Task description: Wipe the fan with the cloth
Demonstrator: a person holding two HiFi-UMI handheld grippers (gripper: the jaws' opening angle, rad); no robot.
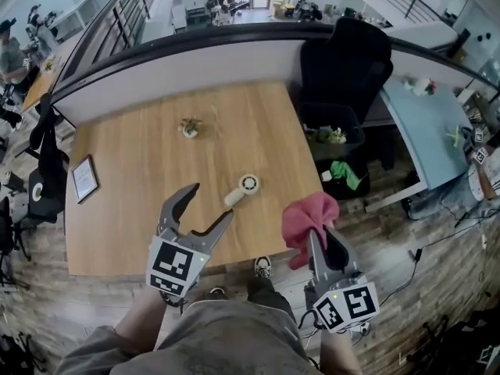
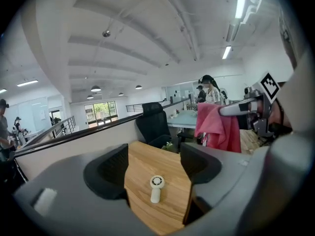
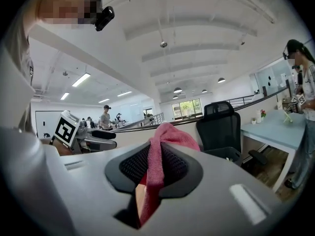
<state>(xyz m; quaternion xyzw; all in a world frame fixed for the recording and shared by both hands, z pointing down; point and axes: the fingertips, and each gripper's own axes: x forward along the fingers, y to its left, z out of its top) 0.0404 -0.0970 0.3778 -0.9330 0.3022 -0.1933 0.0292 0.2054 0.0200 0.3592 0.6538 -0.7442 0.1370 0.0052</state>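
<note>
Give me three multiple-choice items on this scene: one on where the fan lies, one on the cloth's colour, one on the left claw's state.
1. Where does the small white handheld fan lie?
A. on the light wooden table
B. on the black office chair
C. on the floor

2. What colour is the soft crumpled cloth pinched in the right claw?
A. blue
B. pink
C. yellow

3. How does the left claw stand?
A. shut on the fan
B. shut on the cloth
C. open, holding nothing

Answers:
1 A: it rests on the tabletop.
2 B: pink fabric hangs from the shut jaws.
3 C: its jaws stand apart, gripping nothing.
</note>
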